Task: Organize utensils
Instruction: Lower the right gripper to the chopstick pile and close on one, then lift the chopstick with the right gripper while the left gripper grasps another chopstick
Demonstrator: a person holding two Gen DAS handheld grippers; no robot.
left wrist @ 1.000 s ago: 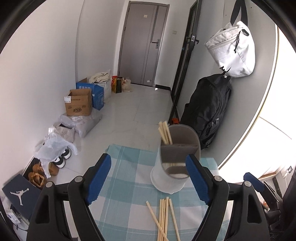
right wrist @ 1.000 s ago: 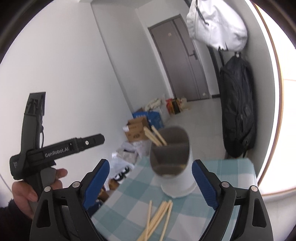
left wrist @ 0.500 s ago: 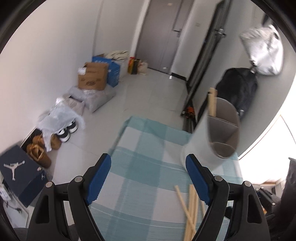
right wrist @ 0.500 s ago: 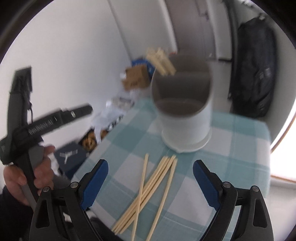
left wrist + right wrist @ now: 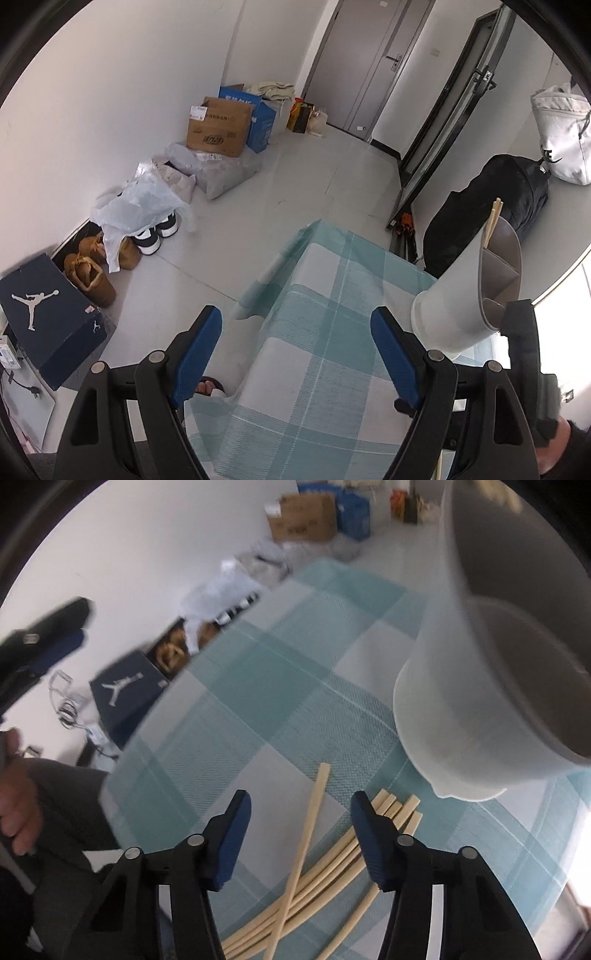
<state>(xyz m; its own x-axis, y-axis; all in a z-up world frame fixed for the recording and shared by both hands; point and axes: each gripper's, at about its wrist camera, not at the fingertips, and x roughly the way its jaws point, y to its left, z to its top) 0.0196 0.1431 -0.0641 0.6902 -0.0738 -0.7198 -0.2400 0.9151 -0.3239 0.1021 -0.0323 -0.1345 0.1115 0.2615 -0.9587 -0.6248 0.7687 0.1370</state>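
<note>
A white utensil holder [image 5: 454, 302] with grey dividers stands on the checked tablecloth [image 5: 314, 369], with two chopsticks [image 5: 493, 221] in its far compartment. My left gripper [image 5: 295, 317] hangs open above bare cloth to the holder's left, nothing between its fingers. In the right wrist view the holder [image 5: 461, 701] looms close at the right. Several loose chopsticks [image 5: 332, 864] lie on the cloth [image 5: 240, 701] in front of it. My right gripper [image 5: 301, 801] points down at them, its jaws closing around a single chopstick [image 5: 314, 812]; the pads do not touch it.
On the floor past the table's left edge are a dark shoe box [image 5: 44, 314], shoes [image 5: 155, 232], plastic bags and cardboard boxes [image 5: 218, 125]. A black bag [image 5: 491, 214] and a white bag [image 5: 561, 144] hang on the right wall. A foot [image 5: 208, 387] shows beside the table.
The right gripper dropped and tipped down over the loose chopsticks, and its jaws narrowed. The left gripper swung left and down, so the holder slid to the right of its view.
</note>
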